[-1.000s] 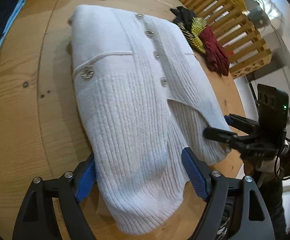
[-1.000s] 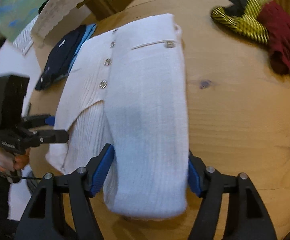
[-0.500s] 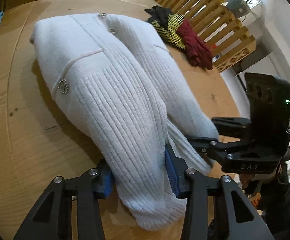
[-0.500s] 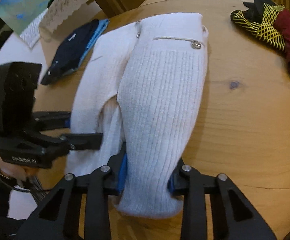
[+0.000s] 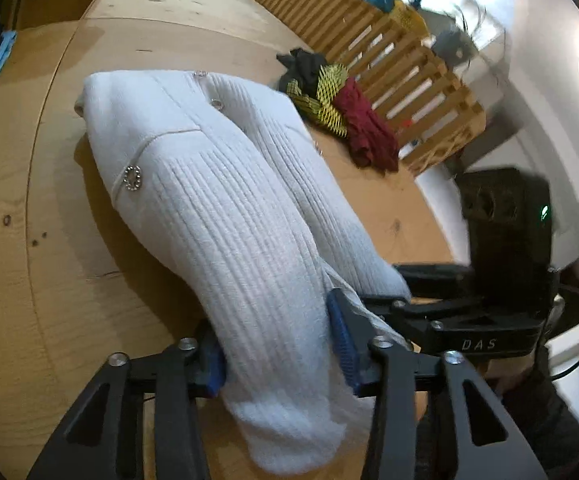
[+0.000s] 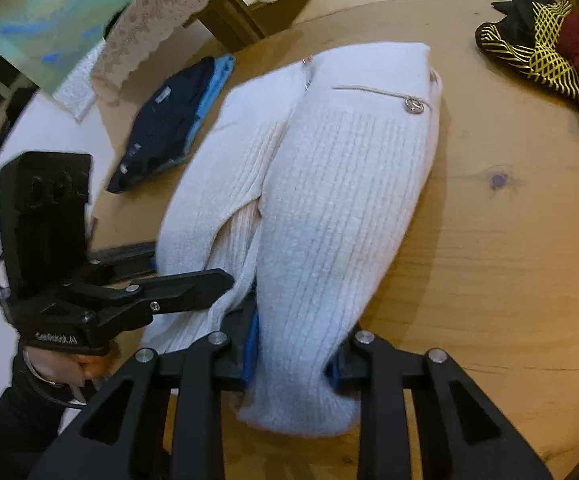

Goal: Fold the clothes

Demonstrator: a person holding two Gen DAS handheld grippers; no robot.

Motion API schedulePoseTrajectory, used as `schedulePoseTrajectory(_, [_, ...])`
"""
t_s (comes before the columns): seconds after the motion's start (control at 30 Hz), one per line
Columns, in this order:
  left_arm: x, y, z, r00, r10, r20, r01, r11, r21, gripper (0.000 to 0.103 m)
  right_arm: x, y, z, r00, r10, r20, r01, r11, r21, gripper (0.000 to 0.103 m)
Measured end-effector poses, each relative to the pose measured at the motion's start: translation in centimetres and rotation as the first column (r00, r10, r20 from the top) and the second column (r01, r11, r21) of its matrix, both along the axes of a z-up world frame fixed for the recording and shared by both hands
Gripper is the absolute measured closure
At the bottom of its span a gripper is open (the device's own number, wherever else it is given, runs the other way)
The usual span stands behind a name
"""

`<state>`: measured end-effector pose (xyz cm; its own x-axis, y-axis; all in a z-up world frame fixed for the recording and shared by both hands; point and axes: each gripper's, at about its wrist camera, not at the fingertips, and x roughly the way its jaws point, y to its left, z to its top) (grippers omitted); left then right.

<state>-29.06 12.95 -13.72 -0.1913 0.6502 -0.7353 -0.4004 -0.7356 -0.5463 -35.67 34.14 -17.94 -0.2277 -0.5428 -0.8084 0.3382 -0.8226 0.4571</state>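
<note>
A white ribbed cardigan (image 5: pixel 225 208) with shiny buttons lies lengthwise on the round wooden table (image 5: pixel 17 240), its two sides folded in. My left gripper (image 5: pixel 277 356) is closing on the cardigan's near hem, left fold, and its blue pads (image 5: pixel 343 340) squeeze the knit. My right gripper (image 6: pixel 293 356) is closing on the right fold of the cardigan (image 6: pixel 341 200), bunching the hem between its blue pads (image 6: pixel 251 344). Both near ends are pinched and slightly lifted. Each gripper shows in the other's view, the right gripper (image 5: pixel 409 304) beside the left gripper (image 6: pixel 193 284).
A pile of black, yellow-net and dark red clothes (image 5: pixel 341 112) lies at the table's far right, near a wooden slatted crate (image 5: pixel 401 68). A folded navy and light blue garment (image 6: pixel 169 120) sits at the left edge. A person's hand (image 6: pixel 69 368) holds the left gripper.
Both grippers went from wide open around the hem to pinched on it. The near end of the cardigan has gathered into two narrow bunches and risen off the table.
</note>
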Motion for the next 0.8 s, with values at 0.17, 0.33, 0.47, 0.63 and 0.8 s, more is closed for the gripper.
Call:
schedulePoseTrajectory(0.17, [-0.3, -1.3, -1.0, 0.996, -0.003, 0.084, 0.007, 0.999, -0.039, 0.079, 0.7, 1.1, 0.3, 1.000, 0.014, 0.006, -0.014, 0.998, 0.055, 0.077])
schedulePoseTrajectory(0.33, [0.3, -0.9, 0.2, 0.999, -0.016, 0.039, 0.020, 0.994, -0.110, 0.084, 0.9, 0.2, 1.3, 0.999, 0.030, -0.032, -0.027, 0.995, 0.094, 0.077])
schedulePoseTrajectory(0.47, [0.9, -0.7, 1.6, 0.999, -0.036, 0.005, 0.036, 0.997, -0.066, 0.088, 0.9, 0.1, 1.9, 0.998, 0.027, -0.050, -0.024, 0.998, 0.062, 0.077])
schedulePoseTrajectory(0.63, [0.4, -0.8, 1.8, 0.999, -0.040, 0.027, 0.042, 0.996, -0.075, 0.087, 0.2, 0.3, 2.0, 1.000, 0.018, -0.024, -0.017, 0.999, 0.035, 0.078])
schedulePoseTrajectory(0.8, [-0.2, -3.0, 0.1, 0.989, 0.062, 0.135, -0.050, 0.995, -0.089, 0.079, -0.1, 0.3, 1.3, 1.000, 0.008, 0.005, -0.009, 0.994, 0.108, 0.071])
